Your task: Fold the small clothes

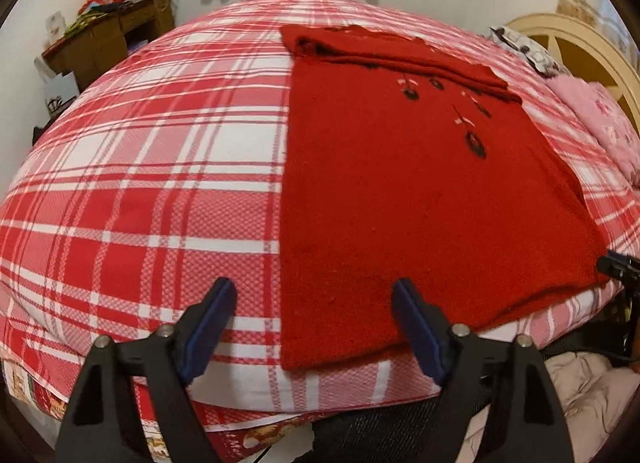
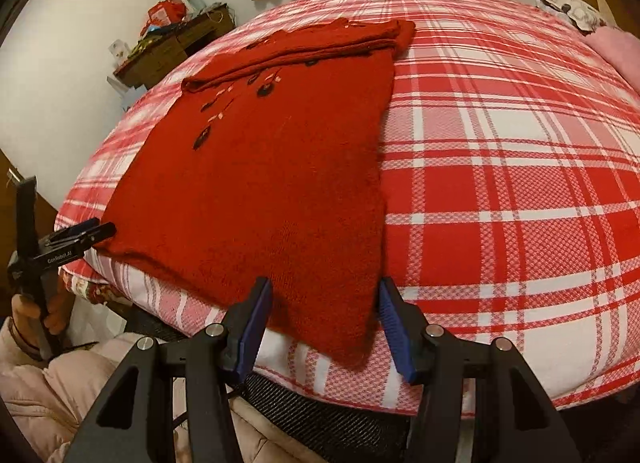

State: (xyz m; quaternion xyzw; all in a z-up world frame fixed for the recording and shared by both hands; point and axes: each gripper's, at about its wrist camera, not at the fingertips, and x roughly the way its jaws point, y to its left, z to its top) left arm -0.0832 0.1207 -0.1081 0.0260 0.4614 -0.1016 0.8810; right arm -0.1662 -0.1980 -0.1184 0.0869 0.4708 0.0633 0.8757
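A red knitted sweater (image 1: pixel 400 191) lies flat on the plaid bed, its sleeves folded across the far end; it also shows in the right wrist view (image 2: pixel 264 191). My left gripper (image 1: pixel 314 295) is open, its jaws spread over the sweater's near left corner. My right gripper (image 2: pixel 324 295) is open, its jaws spread over the near right corner. In the right wrist view the left gripper (image 2: pixel 86 231) shows at the sweater's left corner. In the left wrist view the right gripper's tip (image 1: pixel 616 265) shows at the right corner.
The bed has a red and white plaid cover (image 1: pixel 140 183). A wooden desk (image 1: pixel 108 39) with clutter stands at the back left. Pink bedding (image 1: pixel 600 123) and a cream headboard (image 1: pixel 580 39) are at the right. My pale jacket (image 2: pixel 60 391) is below.
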